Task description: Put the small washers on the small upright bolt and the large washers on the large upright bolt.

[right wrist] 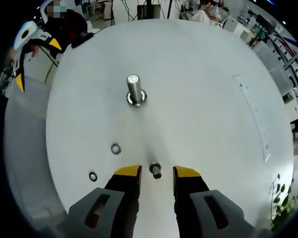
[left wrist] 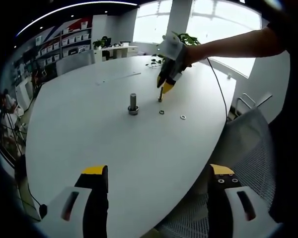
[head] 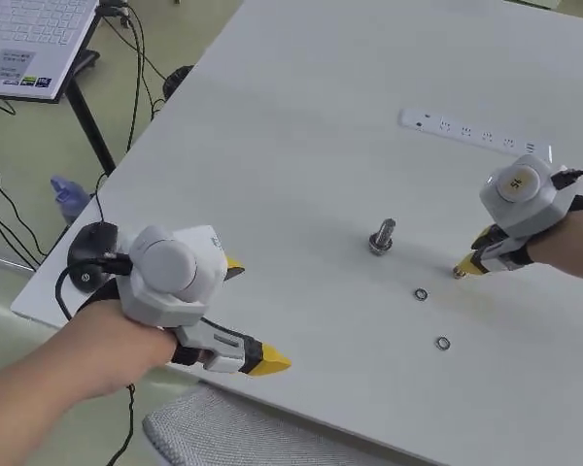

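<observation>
Right gripper view: right gripper jaws narrowly apart, flanking the small bolt without touching; large bolt upright mid-table, two washers nearby; left gripper wide open at the table's edge

White power strip lying flat toward the far side of the pale tabletop, laptop off on a side stand, grey mesh chair at the near edge.

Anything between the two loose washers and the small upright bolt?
Nothing visible: bare table lies between the near washer, the far washer and the small bolt, itself between the right gripper's open jaws. The large bolt stands aside.
</observation>
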Demonstrator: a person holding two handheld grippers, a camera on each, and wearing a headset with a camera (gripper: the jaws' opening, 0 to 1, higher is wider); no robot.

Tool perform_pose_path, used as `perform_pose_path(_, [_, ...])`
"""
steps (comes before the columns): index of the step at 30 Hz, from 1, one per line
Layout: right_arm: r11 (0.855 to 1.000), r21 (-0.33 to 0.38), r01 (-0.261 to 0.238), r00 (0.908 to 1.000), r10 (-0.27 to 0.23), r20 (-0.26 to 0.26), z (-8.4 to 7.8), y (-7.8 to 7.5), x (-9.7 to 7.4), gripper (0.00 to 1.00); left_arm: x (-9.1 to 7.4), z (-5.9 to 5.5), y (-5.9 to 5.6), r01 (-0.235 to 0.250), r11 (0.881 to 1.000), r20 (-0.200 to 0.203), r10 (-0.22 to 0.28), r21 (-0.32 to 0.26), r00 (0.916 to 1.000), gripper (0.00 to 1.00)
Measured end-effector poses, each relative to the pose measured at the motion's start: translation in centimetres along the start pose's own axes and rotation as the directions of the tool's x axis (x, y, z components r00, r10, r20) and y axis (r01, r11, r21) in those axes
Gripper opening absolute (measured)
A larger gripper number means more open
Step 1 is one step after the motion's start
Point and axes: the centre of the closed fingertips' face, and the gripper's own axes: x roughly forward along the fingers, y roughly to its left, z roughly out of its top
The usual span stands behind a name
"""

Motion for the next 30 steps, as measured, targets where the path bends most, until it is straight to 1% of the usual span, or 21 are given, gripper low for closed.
perform_pose_path(7, [1.0,-0.011,0.005,0.9999,-0.005,-0.009,0.0,0.1,-0.6,0.28,-0.3,0.1,-0.1,-0.003,1.0,0.004,0.003,0.002,1.0,0.82])
perform_pose_path(10, [1.0,-0.018,0.004,0.9997,-0.004,-0.024,-0.3,0.3,-0.8,0.28,-0.5,0.0,0.0,-0.006,1.0,0.002,0.006,-0.001,1.0,0.82])
perform_pose_path(13, [1.0,-0.021,0.003,0.9996,-0.003,-0.027,-0.4,0.5,-1.0,0.29,-0.6,0.2,0.1,-0.01,1.0,0.014,0.01,-0.002,0.9999,0.83])
perform_pose_path(16, [1.0,-0.027,0.002,0.9997,-0.003,-0.022,-0.2,0.8,-1.2,0.3,-0.7,0.5,0.0,-0.013,1.0,0.023,0.013,-0.009,0.9997,0.85])
perform_pose_path(19, [0.999,-0.032,0.002,0.9998,-0.002,-0.019,-0.1,1.1,-1.4,0.3,-0.7,0.8,0.1,-0.02,1.0,0.034,0.02,-0.001,0.9992,0.89])
perform_pose_path(21, [0.999,-0.035,0.0,0.9999,-0.001,-0.016,0.0,1.4,-1.6,0.3,-0.5,0.7,-0.2,-0.011,1.0,0.033,0.011,-0.01,0.9994,0.93])
perform_pose_path(23, [0.999,-0.036,-0.002,0.9999,0.001,-0.014,0.1,1.7,-1.7,0.31,-0.4,0.6,-0.3,-0.006,1.0,0.027,0.006,-0.005,0.9996,0.94])
perform_pose_path(24, [0.999,-0.04,-0.003,0.9999,0.002,-0.013,0.1,1.9,-1.7,0.31,-0.3,0.7,-0.7,0.012,1.0,0.037,-0.011,-0.005,0.9992,0.96])
perform_pose_path(25, [0.999,-0.044,-0.004,0.9999,0.003,-0.012,0.1,2.2,-1.8,0.31,-0.3,0.9,-0.9,0.016,1.0,0.049,-0.015,-0.007,0.9987,0.98])
perform_pose_path(26, [0.999,-0.046,-0.005,0.9999,0.004,-0.013,0.1,2.3,-1.8,0.31,-0.3,1.0,-0.9,0.012,1.0,0.052,-0.011,-0.007,0.9986,0.99])
perform_pose_path(30, [0.999,-0.049,-0.016,0.9998,0.016,-0.011,0.0,3.1,-1.8,0.31,-0.2,0.6,-0.8,0.002,1.0,0.029,-0.002,-0.001,0.9996,0.99])
